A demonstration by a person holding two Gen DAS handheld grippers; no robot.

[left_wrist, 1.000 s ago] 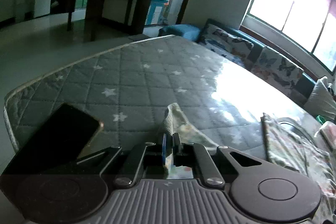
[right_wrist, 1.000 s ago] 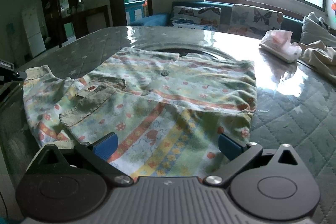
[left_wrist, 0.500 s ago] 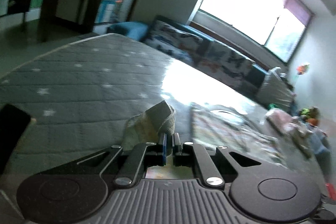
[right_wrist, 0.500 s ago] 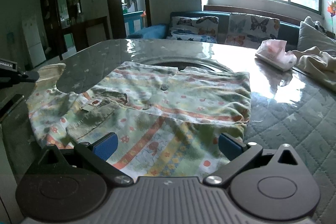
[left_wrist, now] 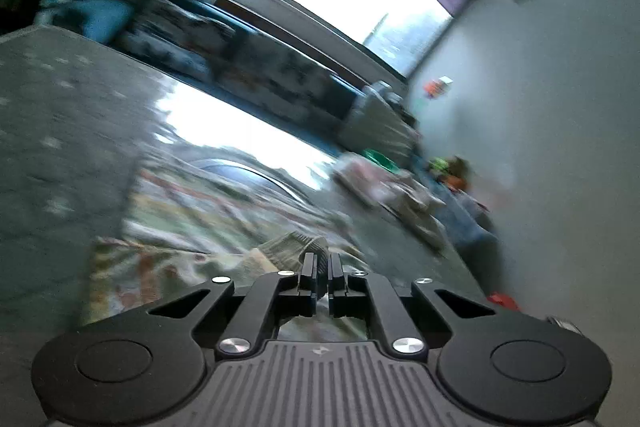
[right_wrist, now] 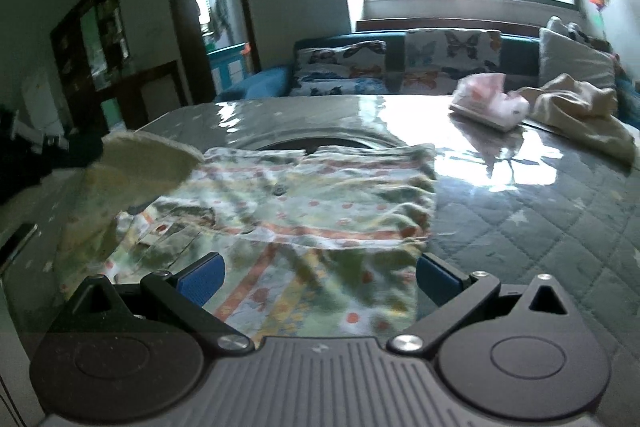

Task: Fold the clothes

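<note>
A small patterned shirt [right_wrist: 312, 203] with stripes and flowers lies spread on the quilted grey table [right_wrist: 540, 227]. Its left sleeve [right_wrist: 144, 163] is lifted off the table and carried over the shirt's body. My left gripper [left_wrist: 323, 261] is shut on that sleeve's ribbed cuff [left_wrist: 292, 247]; the left wrist view is motion-blurred, with the shirt [left_wrist: 192, 203] below. My right gripper [right_wrist: 318, 277] stands open just above the shirt's near hem, its blue pads [right_wrist: 202, 277] wide apart with nothing between them.
A pink packet [right_wrist: 488, 103] and a beige heap of clothes [right_wrist: 580, 111] lie at the table's far right. A dark phone [right_wrist: 16, 239] rests near the left edge. A sofa with butterfly cushions [right_wrist: 400, 67] stands behind the table.
My left gripper has swung right with the sleeve cuff, lifting it from the table's left side to above the shirt. The right gripper has stayed open and nearly still.
</note>
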